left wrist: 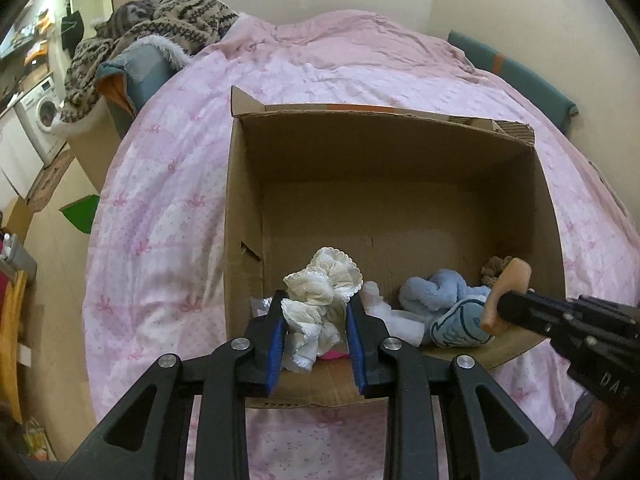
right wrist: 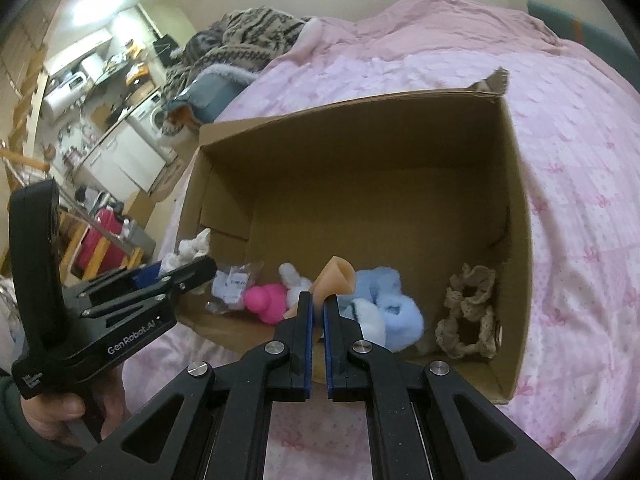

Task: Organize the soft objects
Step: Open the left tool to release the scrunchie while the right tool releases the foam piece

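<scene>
An open cardboard box (left wrist: pixel 384 148) (right wrist: pixel 360 128) sits on the pink bed. My left gripper (left wrist: pixel 317 308) is shut on a cream lace cloth (left wrist: pixel 320 292) and holds it over the box's near left corner; it shows in the right wrist view (right wrist: pixel 188 276) too. My right gripper (right wrist: pixel 319 300) is shut on a peach soft piece (right wrist: pixel 336 276) (left wrist: pixel 506 288) over the near edge. Inside lie a light blue plush (right wrist: pixel 384 304) (left wrist: pixel 440 300), a pink toy (right wrist: pixel 268 300), a white plush (right wrist: pixel 294 280), a plastic packet (right wrist: pixel 232 284) and a beige lace scrunchie (right wrist: pixel 468 312).
The pink quilt (left wrist: pixel 168 240) covers the bed around the box. A patterned knit blanket (left wrist: pixel 168 20) is piled at the far left corner. A teal headboard pad (left wrist: pixel 516 68) lies at the far right. The floor and a washing machine (left wrist: pixel 44 116) are to the left.
</scene>
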The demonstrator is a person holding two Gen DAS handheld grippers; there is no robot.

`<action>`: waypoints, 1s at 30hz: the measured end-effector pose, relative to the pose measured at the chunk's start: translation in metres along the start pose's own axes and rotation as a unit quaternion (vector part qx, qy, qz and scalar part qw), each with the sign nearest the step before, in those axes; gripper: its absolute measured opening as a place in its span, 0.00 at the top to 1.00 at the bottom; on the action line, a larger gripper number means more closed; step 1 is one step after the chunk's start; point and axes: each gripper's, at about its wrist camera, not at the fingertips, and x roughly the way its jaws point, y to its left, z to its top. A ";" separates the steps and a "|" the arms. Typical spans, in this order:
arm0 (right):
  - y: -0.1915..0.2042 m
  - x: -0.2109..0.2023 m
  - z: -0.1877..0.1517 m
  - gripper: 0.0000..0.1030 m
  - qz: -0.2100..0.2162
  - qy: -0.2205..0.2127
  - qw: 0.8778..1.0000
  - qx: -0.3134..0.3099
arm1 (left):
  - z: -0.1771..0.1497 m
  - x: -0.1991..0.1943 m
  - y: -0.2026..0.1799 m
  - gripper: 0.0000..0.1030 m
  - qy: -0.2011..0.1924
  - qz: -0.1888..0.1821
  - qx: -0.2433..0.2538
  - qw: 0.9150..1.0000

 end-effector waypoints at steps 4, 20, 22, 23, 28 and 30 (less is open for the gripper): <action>0.000 0.004 0.000 0.94 0.000 0.007 1.000 -0.001 | 0.000 0.000 0.002 0.76 0.002 0.000 -0.007 1.000; -0.002 0.000 -0.001 0.93 0.006 -0.002 1.000 0.008 | -0.003 -0.002 -0.008 0.57 0.000 -0.010 0.022 1.000; -0.004 -0.001 -0.002 0.90 0.007 -0.005 1.000 0.013 | -0.002 -0.005 -0.008 0.52 -0.006 -0.009 0.021 1.000; -0.004 -0.003 -0.001 0.89 0.008 -0.009 1.000 0.016 | -0.002 -0.006 -0.008 0.46 -0.010 -0.006 0.020 1.000; -0.006 -0.011 0.001 0.87 0.037 -0.026 0.999 0.025 | 0.001 -0.017 -0.006 0.33 -0.042 0.021 0.013 0.999; -0.005 -0.016 0.002 0.81 0.042 -0.035 0.998 0.024 | 0.002 -0.020 -0.007 0.32 -0.048 0.018 0.013 0.999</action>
